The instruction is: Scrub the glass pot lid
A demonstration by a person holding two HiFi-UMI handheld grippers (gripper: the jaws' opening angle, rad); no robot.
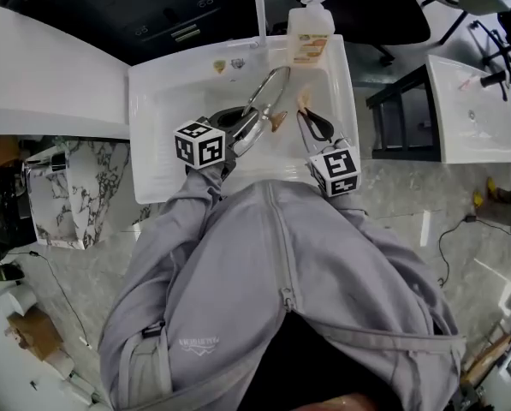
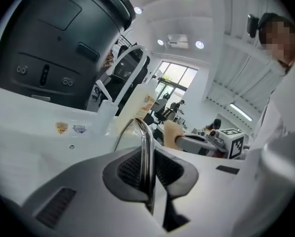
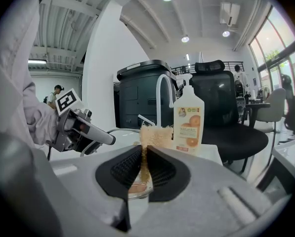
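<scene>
Your left gripper has its jaws clamped on the lid, your right gripper on a sponge, over the sink.

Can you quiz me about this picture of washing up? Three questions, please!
1. True or false: the left hand-held gripper is shut on the rim of the glass pot lid.
2. What does the right hand-held gripper hold? A) a spoon B) a tan scrubbing pad C) a cup
3. Fill the gap: the soap bottle stands at the back edge of the white ____.

Key: 1 true; 2 B; 3 sink.
</scene>
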